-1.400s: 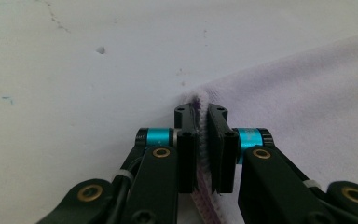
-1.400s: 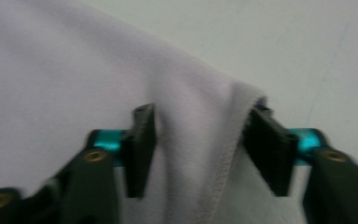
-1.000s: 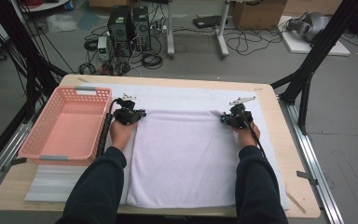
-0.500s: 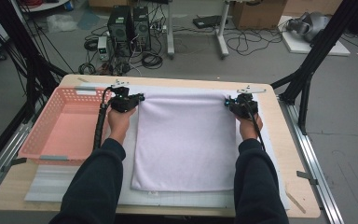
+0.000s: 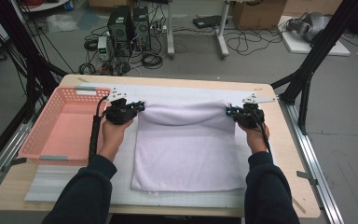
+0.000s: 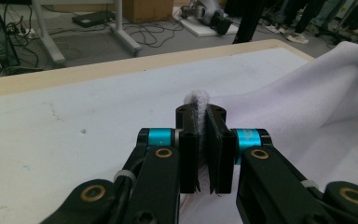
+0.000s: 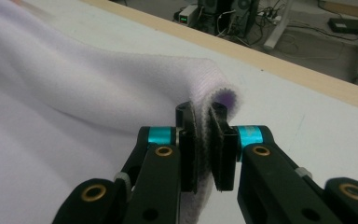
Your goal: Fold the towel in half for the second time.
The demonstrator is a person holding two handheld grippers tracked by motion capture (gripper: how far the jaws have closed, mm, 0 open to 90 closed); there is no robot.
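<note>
Fingers (image 6: 189, 154) of the left gripper (image 5: 139, 106) are clamped on 1 far corner of the lavender towel (image 5: 186, 144); the right gripper (image 5: 229, 112) pinches the other far corner, cloth edge pressed between its pads. Far edge of the towel hangs lifted and sagging between the 2 grippers, the rest lies flat on the white mat (image 5: 186, 95) covering the desk (image 5: 289, 154). Pink basket (image 5: 44, 140) sits at the desk's left side, just beside the left hand (image 5: 113, 133).
</note>
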